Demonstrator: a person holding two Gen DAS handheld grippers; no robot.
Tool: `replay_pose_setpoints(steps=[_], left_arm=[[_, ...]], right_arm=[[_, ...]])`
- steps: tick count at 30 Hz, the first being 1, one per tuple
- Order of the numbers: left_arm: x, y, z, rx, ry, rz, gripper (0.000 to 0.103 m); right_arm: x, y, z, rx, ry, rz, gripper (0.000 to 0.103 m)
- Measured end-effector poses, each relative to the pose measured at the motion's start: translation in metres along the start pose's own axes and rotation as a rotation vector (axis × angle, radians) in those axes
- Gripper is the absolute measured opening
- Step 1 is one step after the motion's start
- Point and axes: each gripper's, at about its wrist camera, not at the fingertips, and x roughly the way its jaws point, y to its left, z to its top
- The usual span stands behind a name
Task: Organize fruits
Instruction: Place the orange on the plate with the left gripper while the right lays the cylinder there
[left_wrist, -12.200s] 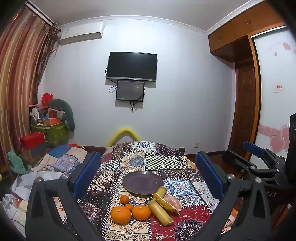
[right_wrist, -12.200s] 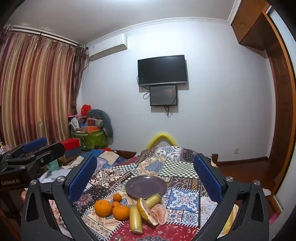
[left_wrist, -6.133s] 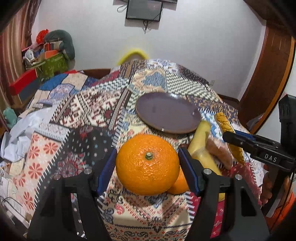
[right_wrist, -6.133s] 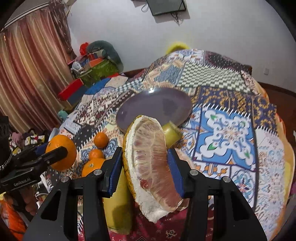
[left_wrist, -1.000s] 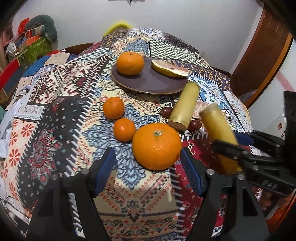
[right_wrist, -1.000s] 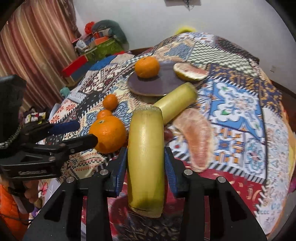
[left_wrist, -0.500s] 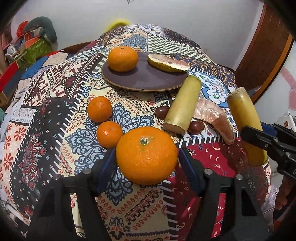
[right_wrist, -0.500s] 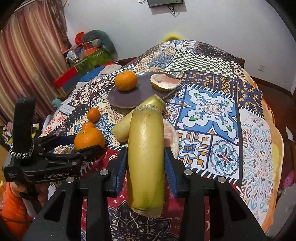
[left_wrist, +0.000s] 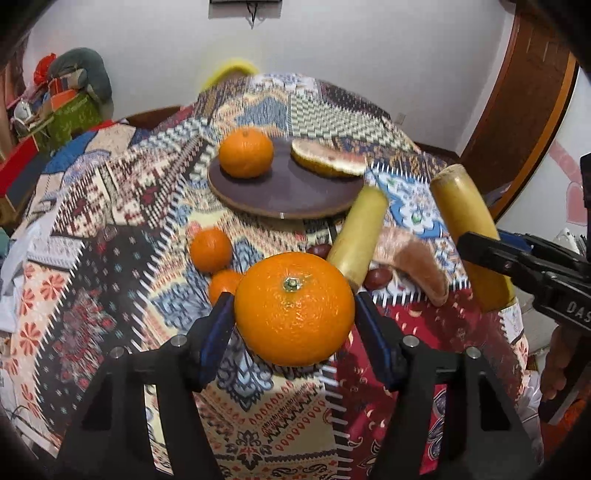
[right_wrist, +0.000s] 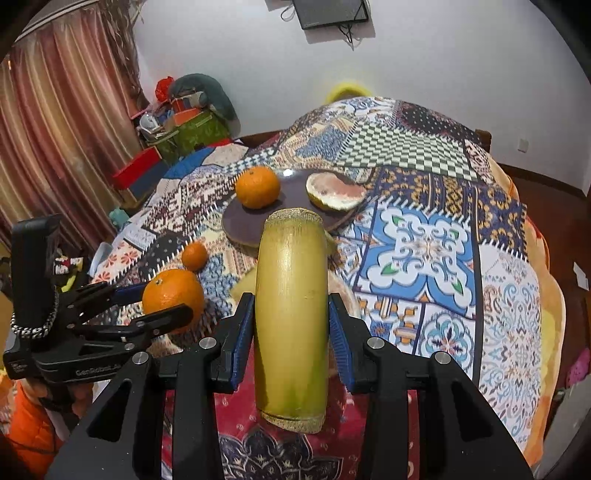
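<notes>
My left gripper (left_wrist: 294, 314) is shut on a large orange (left_wrist: 294, 308) and holds it above the patterned tablecloth. My right gripper (right_wrist: 291, 321) is shut on a yellow-green sugarcane piece (right_wrist: 291, 317), also held above the table; it shows in the left wrist view (left_wrist: 469, 236) too. A dark round plate (left_wrist: 284, 190) further back holds one orange (left_wrist: 246, 157) and a pomelo wedge (left_wrist: 327, 162). A second sugarcane piece (left_wrist: 356, 236), a peeled pomelo segment (left_wrist: 413, 260) and two small oranges (left_wrist: 210, 249) lie on the cloth.
Two dark dates (left_wrist: 376, 277) lie by the second sugarcane piece. The table edge drops off at the right, toward a wooden door (left_wrist: 517, 110). Boxes and bags (right_wrist: 177, 122) are piled at the far left by the curtains (right_wrist: 55, 122).
Both grippers have lifted their fruit higher and tilted up toward the plate. The large orange and the sugarcane piece stay gripped.
</notes>
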Motion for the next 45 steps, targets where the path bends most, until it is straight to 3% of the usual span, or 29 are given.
replay_pose_setpoints(steps=[10, 25, 35, 45], left_arm=[[-0.014, 0.011, 0.040, -0.021, -0.096, 0.004, 0.065], [0.029, 0.041, 0.087, -0.056, -0.109, 0.037, 0.065], [0.064, 0.059, 0.103, -0.076, -0.077, 0.024, 0.065], [0.091, 0.051, 0.103, -0.036, -0.026, -0.004, 0.065]], right_arm=[[0.010, -0.001, 0.032, -0.020, -0.049, 0.008, 0.036], [0.051, -0.007, 0.082, -0.036, -0.079, 0.014, 0.036], [0.093, -0.005, 0.103, -0.044, -0.044, 0.025, 0.036], [0.136, -0.007, 0.109, -0.065, 0.061, 0.035, 0.036]])
